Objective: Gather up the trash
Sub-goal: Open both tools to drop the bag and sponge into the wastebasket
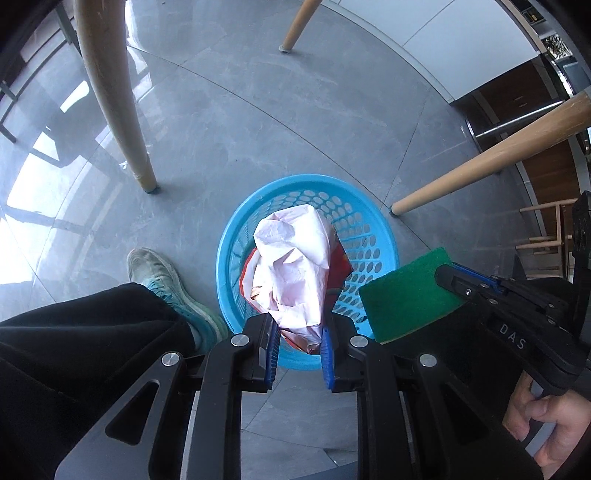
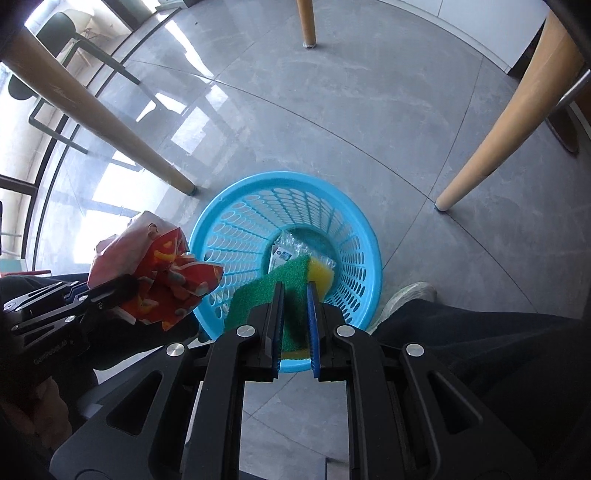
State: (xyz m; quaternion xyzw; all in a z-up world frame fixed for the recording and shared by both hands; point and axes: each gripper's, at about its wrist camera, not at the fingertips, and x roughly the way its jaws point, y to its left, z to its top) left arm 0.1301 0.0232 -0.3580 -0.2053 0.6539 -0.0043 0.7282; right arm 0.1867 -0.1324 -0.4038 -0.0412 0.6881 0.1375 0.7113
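A blue perforated basket stands on the grey tiled floor; it also shows in the right wrist view. My left gripper is shut on a crumpled red and white snack wrapper and holds it above the basket; the wrapper also shows in the right wrist view. My right gripper is shut on a green and yellow scouring sponge, held over the basket's near rim; the sponge also shows in the left wrist view. A clear plastic packet lies at the basket's bottom.
Wooden furniture legs stand around the basket: one at the left, one at the right, one at the back. The person's shoe and dark trouser leg sit left of the basket. A white wall and dark cabinet lie far right.
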